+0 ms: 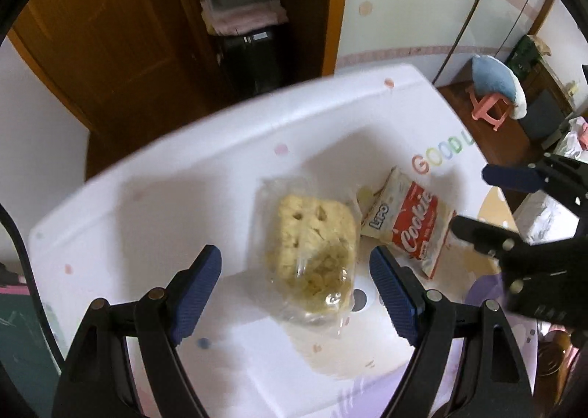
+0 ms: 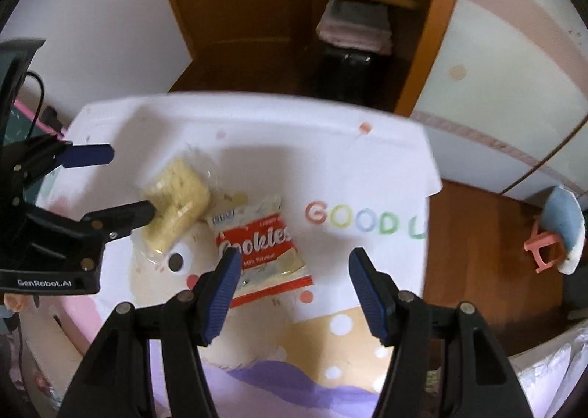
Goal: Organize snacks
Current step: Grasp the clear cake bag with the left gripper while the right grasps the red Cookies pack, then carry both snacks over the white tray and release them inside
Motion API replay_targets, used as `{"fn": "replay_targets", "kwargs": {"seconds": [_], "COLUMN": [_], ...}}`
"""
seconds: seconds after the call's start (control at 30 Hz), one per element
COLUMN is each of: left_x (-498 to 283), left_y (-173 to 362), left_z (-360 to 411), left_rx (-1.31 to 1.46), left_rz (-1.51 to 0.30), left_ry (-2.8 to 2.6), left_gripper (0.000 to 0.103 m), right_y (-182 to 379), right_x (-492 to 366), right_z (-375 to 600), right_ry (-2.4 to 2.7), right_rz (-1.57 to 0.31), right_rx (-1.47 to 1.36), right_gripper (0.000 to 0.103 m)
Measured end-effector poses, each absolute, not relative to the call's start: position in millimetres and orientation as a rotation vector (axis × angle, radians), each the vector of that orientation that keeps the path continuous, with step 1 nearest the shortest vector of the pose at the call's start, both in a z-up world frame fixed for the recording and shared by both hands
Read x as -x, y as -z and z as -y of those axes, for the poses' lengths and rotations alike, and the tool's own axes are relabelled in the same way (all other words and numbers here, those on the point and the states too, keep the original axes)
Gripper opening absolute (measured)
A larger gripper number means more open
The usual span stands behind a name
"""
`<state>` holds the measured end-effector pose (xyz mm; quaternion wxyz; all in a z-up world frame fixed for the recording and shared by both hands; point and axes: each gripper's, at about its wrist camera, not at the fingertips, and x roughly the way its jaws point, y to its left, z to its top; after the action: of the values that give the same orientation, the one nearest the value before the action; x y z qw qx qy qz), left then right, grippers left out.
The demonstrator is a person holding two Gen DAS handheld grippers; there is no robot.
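Note:
A clear bag of pale yellow snack (image 1: pixel 312 252) lies on the white printed table (image 1: pixel 165 197). A red and white Cookies packet (image 1: pixel 411 227) lies just to its right. My left gripper (image 1: pixel 294 293) is open and hovers over the table, with the clear bag lying between its blue pads. My right gripper (image 2: pixel 294 289) is open above the table, its left pad (image 2: pixel 224 289) over the lower edge of the Cookies packet (image 2: pixel 261 249). The clear bag (image 2: pixel 176 204) shows at the left of the right wrist view, beside the left gripper (image 2: pixel 121 186). The right gripper (image 1: pixel 474 201) shows at the right edge of the left wrist view.
The table carries a "GOOD L" print (image 2: pixel 364 223) and a cartoon figure. Behind it stand a brown wooden door (image 1: pixel 110 32) and a shelf with folded cloths (image 1: pixel 242 10). A small pink stool with a blue cushion (image 2: pixel 555 230) stands on the wooden floor to the right.

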<state>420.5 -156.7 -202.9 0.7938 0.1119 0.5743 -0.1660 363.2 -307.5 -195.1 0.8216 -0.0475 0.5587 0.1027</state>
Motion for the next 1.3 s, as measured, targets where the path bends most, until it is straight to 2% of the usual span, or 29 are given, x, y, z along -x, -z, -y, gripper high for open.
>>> {"fn": "replay_targets", "kwargs": {"seconds": [0.27, 0.33, 0.43, 0.47, 0.63, 0.77, 0.87, 0.93, 1.0, 1.03, 1.17, 1.3], "left_x": [-427.1, -428.4, -429.5, -429.1, -425.6, -422.4, -419.4, -419.7, -415.5, -414.2, -401.3, -379.2], "left_y": [239.9, 244.2, 245.7, 245.2, 244.7, 242.7, 241.1, 239.1, 230.9, 226.1, 197.4, 156.2], "left_z": [167.7, 165.4, 158.3, 155.3, 136.8, 127.4, 123.3, 118.7, 115.6, 112.6, 101.1, 86.0], "left_rx": [-0.245, -0.235, -0.218, -0.214, -0.187, -0.159, -0.157, -0.157, -0.157, -0.156, -0.143, -0.148], "left_rz": [-1.299, -1.310, -1.298, -1.295, -1.290, -1.295, -1.302, -1.296, -1.283, -1.280, -1.256, -1.206], "left_ry": [0.380, 0.375, 0.372, 0.367, 0.353, 0.322, 0.306, 0.302, 0.297, 0.295, 0.293, 0.286], "left_gripper": [0.082, 0.079, 0.069, 0.063, 0.060, 0.059, 0.059, 0.058, 0.058, 0.058, 0.058, 0.058], "right_y": [216.6, 219.2, 220.7, 221.6, 226.2, 227.5, 229.7, 227.8, 223.3, 220.7, 203.7, 153.5], "right_x": [-363.5, -364.5, -370.3, -372.4, -379.3, -373.7, -366.9, -362.2, -361.8, -361.3, -349.3, -311.7], "right_z": [295.6, 293.7, 291.6, 290.5, 282.5, 268.4, 257.6, 253.9, 254.7, 256.1, 253.8, 245.6], "right_ry": [-0.322, -0.330, -0.348, -0.349, -0.372, -0.362, -0.323, -0.305, -0.281, -0.266, -0.233, -0.272], "right_rz": [-1.171, -1.159, -1.153, -1.155, -1.177, -1.183, -1.180, -1.186, -1.194, -1.205, -1.195, -1.102], "right_rx": [0.148, 0.148, 0.121, 0.114, 0.089, 0.154, 0.240, 0.241, 0.217, 0.197, 0.197, 0.179], "right_gripper": [0.061, 0.061, 0.061, 0.061, 0.062, 0.069, 0.070, 0.068, 0.048, 0.046, 0.045, 0.045]}}
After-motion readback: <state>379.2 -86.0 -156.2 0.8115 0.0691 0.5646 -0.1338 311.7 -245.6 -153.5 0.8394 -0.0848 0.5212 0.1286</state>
